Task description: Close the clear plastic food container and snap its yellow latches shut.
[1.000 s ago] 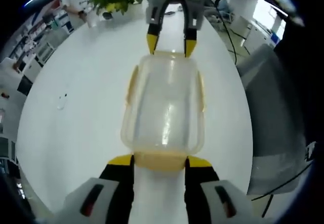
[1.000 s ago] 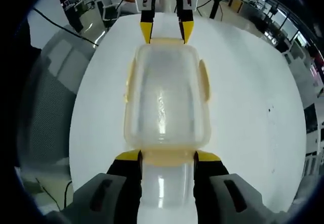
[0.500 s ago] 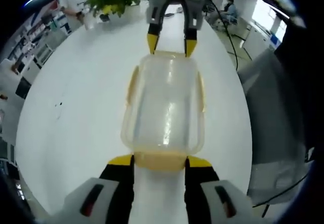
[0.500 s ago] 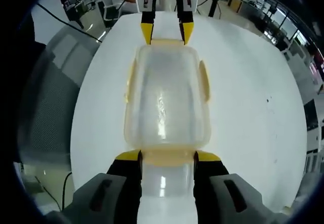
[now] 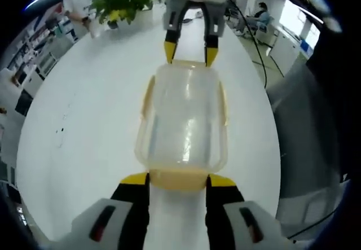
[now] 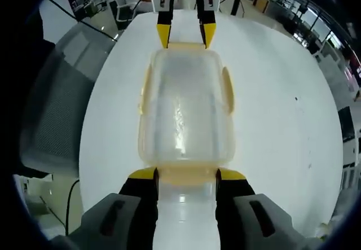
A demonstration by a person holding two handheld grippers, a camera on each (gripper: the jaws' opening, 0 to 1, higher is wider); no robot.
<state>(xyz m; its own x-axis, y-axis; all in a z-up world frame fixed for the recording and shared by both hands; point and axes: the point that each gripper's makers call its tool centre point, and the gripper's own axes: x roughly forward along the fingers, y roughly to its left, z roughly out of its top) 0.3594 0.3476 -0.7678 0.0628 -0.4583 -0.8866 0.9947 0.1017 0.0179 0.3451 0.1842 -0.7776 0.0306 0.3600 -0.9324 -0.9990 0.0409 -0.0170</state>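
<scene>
1. On the white table (image 5: 84, 126) lies the clear plastic food container (image 5: 183, 120), lid already down, lengthways between the two grippers.
2. From the near end in the left gripper view, the left gripper (image 5: 178, 180) straddles one end latch (image 5: 178, 178), jaws set about as wide as that yellow tab, flanking it rather than clamping.
3. Opposite, the right gripper (image 6: 186, 175) stands the same way at the other end latch (image 6: 186, 174), jaws similarly spread.
4. Facing each other likely braces the box so neither push slides it.
5. Side latches (image 6: 228, 89) look flared outward, so they seem not yet snapped; I cannot tell for the end ones.
</scene>
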